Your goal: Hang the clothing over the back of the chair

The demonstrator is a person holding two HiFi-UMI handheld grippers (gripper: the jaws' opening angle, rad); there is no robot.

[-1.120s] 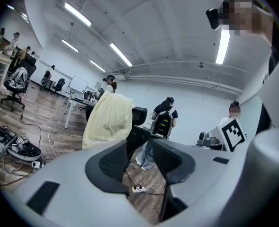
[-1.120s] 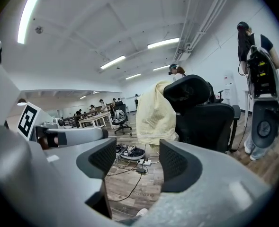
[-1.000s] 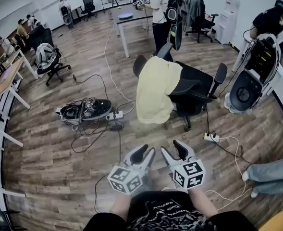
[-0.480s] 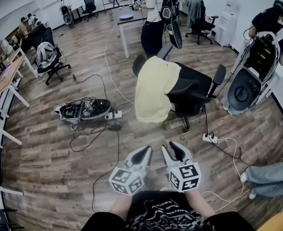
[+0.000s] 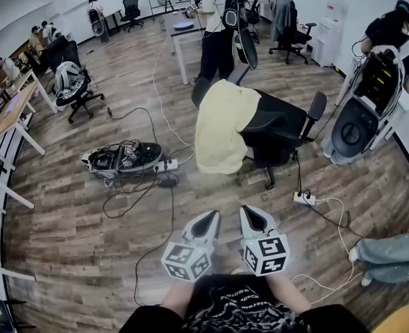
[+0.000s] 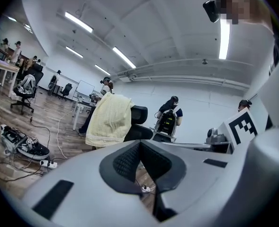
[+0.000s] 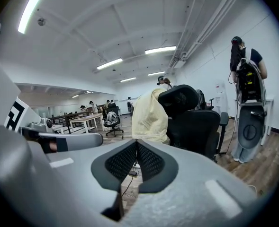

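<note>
A pale yellow garment (image 5: 220, 127) hangs draped over the back of a black office chair (image 5: 280, 130) in the middle of the room; the same garment (image 6: 108, 119) (image 7: 150, 115) shows in both gripper views. Both grippers are held close to my body, well short of the chair. My left gripper (image 5: 210, 218) has just closed its jaws and is shut with nothing between the pads. My right gripper (image 5: 251, 214) has likewise just closed and is shut and empty. The left gripper (image 6: 139, 145) and the right gripper (image 7: 137, 143) show their pads meeting.
A power strip (image 5: 166, 166) and a tangle of cables beside a dark device (image 5: 121, 158) lie on the wood floor left of the chair. Another power strip (image 5: 305, 200) lies to the right. A person (image 5: 214, 26) stands behind the chair; another (image 5: 391, 33) stands at the far right.
Both grippers' jaws have closed from open to shut with nothing in them. The person behind the chair has shifted a little to the left. The garment stays on the chair.
</note>
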